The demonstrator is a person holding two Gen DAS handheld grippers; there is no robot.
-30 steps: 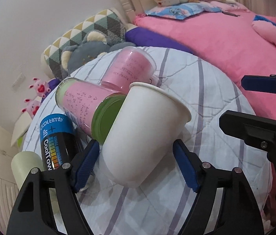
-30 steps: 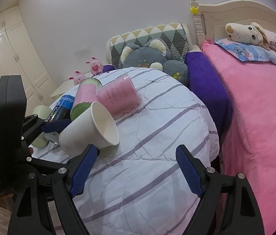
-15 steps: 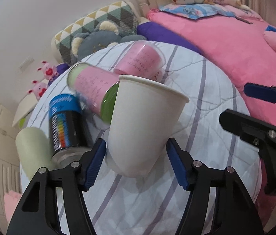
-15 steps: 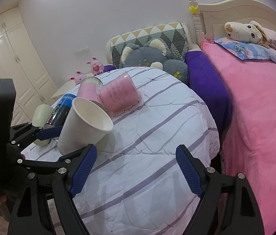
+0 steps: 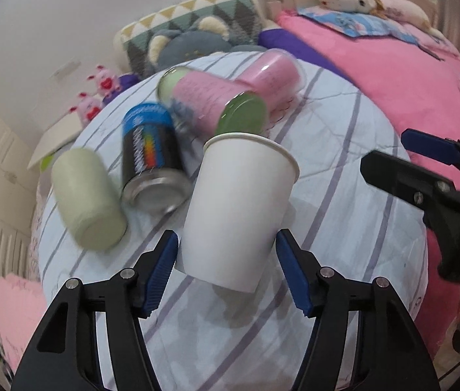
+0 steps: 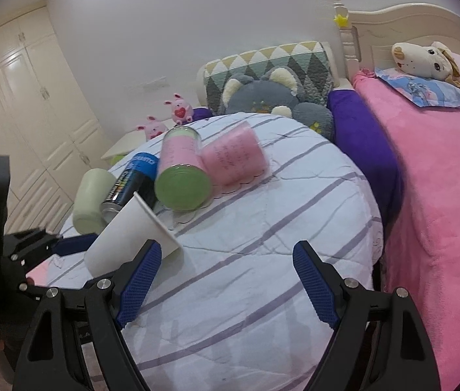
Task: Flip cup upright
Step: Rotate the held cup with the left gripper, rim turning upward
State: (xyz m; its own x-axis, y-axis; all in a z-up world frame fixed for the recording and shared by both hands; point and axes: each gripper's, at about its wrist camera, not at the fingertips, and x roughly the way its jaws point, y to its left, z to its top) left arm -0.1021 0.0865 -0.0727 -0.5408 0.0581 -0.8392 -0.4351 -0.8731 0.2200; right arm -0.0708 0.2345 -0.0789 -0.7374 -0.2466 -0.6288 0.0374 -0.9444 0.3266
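Note:
A white paper cup (image 5: 239, 205) sits between the blue pads of my left gripper (image 5: 226, 270), which is shut on its lower body. The cup's mouth points up and away, nearly upright, its base just above the striped quilt (image 5: 344, 215). In the right wrist view the same cup (image 6: 125, 238) leans rightward at the left edge. My right gripper (image 6: 226, 283) is open and empty, to the right of the cup above the quilt (image 6: 262, 228); it also shows in the left wrist view (image 5: 425, 176).
Lying on the quilt behind the cup are a pale green cup (image 5: 86, 202), a black and blue can (image 5: 151, 169), a pink and green tube (image 5: 213, 104) and a pink cup (image 5: 272, 78). A pink bed (image 6: 441, 179) lies right, cushions behind.
My left gripper has tipped the white cup from lying slanted toward upright and drawn it back from the other containers. The right gripper has hardly moved.

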